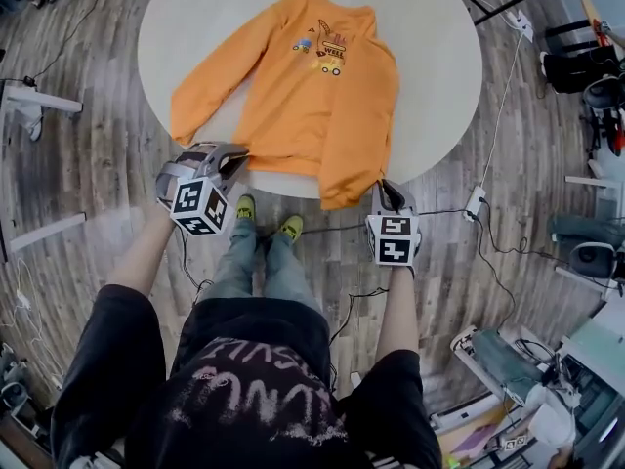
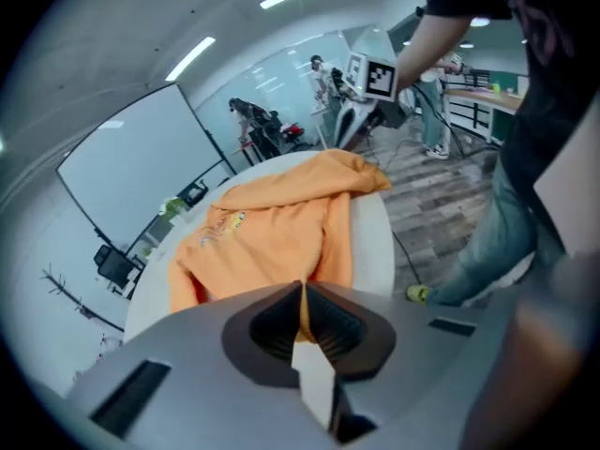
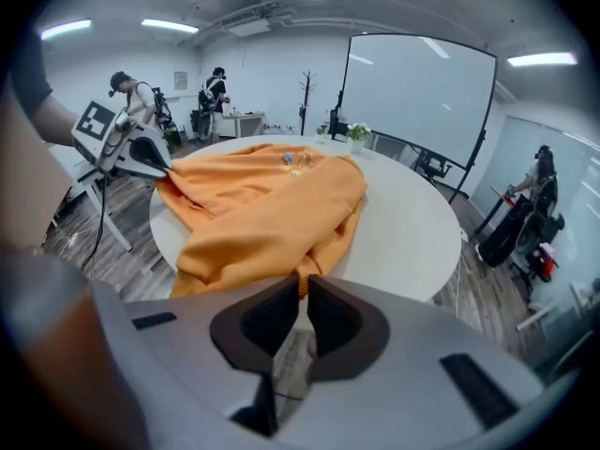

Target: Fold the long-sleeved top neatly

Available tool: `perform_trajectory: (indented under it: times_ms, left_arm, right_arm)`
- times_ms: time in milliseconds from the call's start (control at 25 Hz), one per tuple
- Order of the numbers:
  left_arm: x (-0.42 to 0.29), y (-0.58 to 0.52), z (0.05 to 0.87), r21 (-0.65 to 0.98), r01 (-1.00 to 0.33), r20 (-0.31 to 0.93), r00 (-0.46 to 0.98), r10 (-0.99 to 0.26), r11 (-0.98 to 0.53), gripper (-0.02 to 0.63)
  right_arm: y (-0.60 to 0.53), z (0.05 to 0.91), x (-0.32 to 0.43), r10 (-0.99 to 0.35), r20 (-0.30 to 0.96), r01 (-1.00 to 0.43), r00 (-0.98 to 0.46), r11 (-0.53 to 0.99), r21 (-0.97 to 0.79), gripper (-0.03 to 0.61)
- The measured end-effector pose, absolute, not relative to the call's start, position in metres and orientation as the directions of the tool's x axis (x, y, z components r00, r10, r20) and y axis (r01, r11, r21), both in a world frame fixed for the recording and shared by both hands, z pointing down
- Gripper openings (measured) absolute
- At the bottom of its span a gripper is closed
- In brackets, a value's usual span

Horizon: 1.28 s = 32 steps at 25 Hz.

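An orange long-sleeved top (image 1: 303, 86) with a digger print lies front side up on the round white table (image 1: 439, 57), its hem toward me at the near edge. My left gripper (image 1: 237, 157) is shut on the hem's left corner, and orange cloth shows pinched between its pads (image 2: 302, 293). At the lower right, my right gripper (image 1: 383, 186) is shut on the top's lower right edge, where the right sleeve lies. Cloth runs into its closed jaws (image 3: 303, 284). The top (image 3: 272, 195) hangs slightly over the table's rim there. Each gripper shows in the other's view: the right gripper (image 2: 375, 78), the left gripper (image 3: 127, 143).
I stand at the table's near edge, my yellow shoes (image 1: 264, 218) on the wood floor. Cables and a power strip (image 1: 476, 201) lie on the floor to the right. A large projection screen (image 3: 422, 101), chairs and several people stand farther off.
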<state>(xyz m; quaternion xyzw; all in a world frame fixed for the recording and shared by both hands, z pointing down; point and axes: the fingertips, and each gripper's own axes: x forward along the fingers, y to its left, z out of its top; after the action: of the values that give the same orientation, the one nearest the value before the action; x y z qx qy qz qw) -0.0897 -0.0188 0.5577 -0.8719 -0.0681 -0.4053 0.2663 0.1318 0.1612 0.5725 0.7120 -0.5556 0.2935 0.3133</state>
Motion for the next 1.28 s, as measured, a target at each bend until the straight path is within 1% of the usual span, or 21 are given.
perform_trajectory:
  times_ms: [80, 160, 240, 320, 400, 480, 560, 640, 720, 800, 920, 960, 1000, 1160, 1280]
  left_arm:
    - [-0.093, 0.001, 0.571, -0.405, 0.405, 0.771, 0.633, -0.068, -0.820, 0.020]
    - [-0.091, 0.009, 0.566, -0.408, 0.397, 0.759, 0.648, -0.063, -0.822, 0.020]
    - [-0.090, 0.013, 0.570, -0.383, 0.398, 0.765, 0.642, -0.045, -0.834, 0.020]
    - [-0.095, 0.023, 0.586, -0.348, 0.449, 0.803, 0.595, -0.015, -0.823, 0.021]
    - [-0.100, 0.031, 0.594, -0.319, 0.474, 0.821, 0.570, 0.010, -0.821, 0.031]
    - [-0.102, 0.038, 0.594, -0.266, 0.473, 0.829, 0.558, 0.051, -0.840, 0.062]
    - [-0.107, 0.046, 0.596, -0.225, 0.481, 0.838, 0.539, 0.084, -0.847, 0.160]
    - [-0.108, 0.050, 0.593, -0.219, 0.476, 0.834, 0.545, 0.090, -0.852, 0.174]
    - [-0.108, 0.049, 0.584, -0.214, 0.436, 0.813, 0.575, 0.088, -0.874, 0.174]
    - [-0.112, 0.044, 0.572, -0.208, 0.385, 0.793, 0.604, 0.075, -0.899, 0.172]
    - [-0.122, 0.030, 0.559, -0.228, 0.313, 0.776, 0.630, 0.022, -0.922, 0.143]
    - [-0.125, 0.025, 0.554, -0.235, 0.282, 0.769, 0.639, -0.001, -0.930, 0.100]
    - [-0.127, 0.020, 0.548, -0.240, 0.246, 0.761, 0.648, -0.025, -0.939, 0.018]
    - [-0.147, -0.004, 0.538, -0.203, 0.056, 0.739, 0.664, -0.116, -0.978, 0.011]
    - [-0.172, -0.028, 0.539, -0.159, -0.119, 0.723, 0.662, -0.198, -0.980, 0.011]
  right_arm:
    - [0.172, 0.575, 0.135, -0.600, 0.769, -0.969, 0.221, -0.226, 0.101, 0.034]
    - [0.177, 0.570, 0.138, -0.617, 0.752, -0.964, 0.233, -0.249, 0.094, 0.035]
    - [0.184, 0.576, 0.143, -0.593, 0.769, -0.962, 0.238, -0.251, 0.104, 0.035]
    - [0.194, 0.587, 0.142, -0.552, 0.803, -0.962, 0.227, -0.253, 0.098, 0.037]
    - [0.201, 0.592, 0.138, -0.542, 0.812, -0.964, 0.215, -0.251, 0.088, 0.046]
    - [0.209, 0.594, 0.137, -0.539, 0.817, -0.966, 0.207, -0.246, 0.083, 0.052]
    - [0.220, 0.595, 0.138, -0.535, 0.819, -0.963, 0.208, -0.258, 0.076, 0.071]
    - [0.226, 0.589, 0.142, -0.552, 0.804, -0.958, 0.222, -0.277, 0.074, 0.071]
    - [0.225, 0.578, 0.145, -0.575, 0.780, -0.955, 0.245, -0.282, 0.092, 0.069]
    - [0.216, 0.563, 0.146, -0.598, 0.754, -0.953, 0.272, -0.276, 0.124, 0.039]
    - [0.193, 0.540, 0.145, -0.652, 0.706, -0.957, 0.277, -0.255, 0.141, 0.015]
    - [0.185, 0.532, 0.144, -0.674, 0.687, -0.960, 0.270, -0.243, 0.138, 0.015]
    - [0.176, 0.524, 0.143, -0.696, 0.669, -0.964, 0.260, -0.229, 0.137, 0.010]
    - [0.136, 0.503, 0.125, -0.761, 0.619, -0.981, 0.193, -0.150, 0.121, 0.005]
    - [0.108, 0.500, 0.103, -0.774, 0.619, -0.990, 0.135, -0.087, 0.107, 0.006]
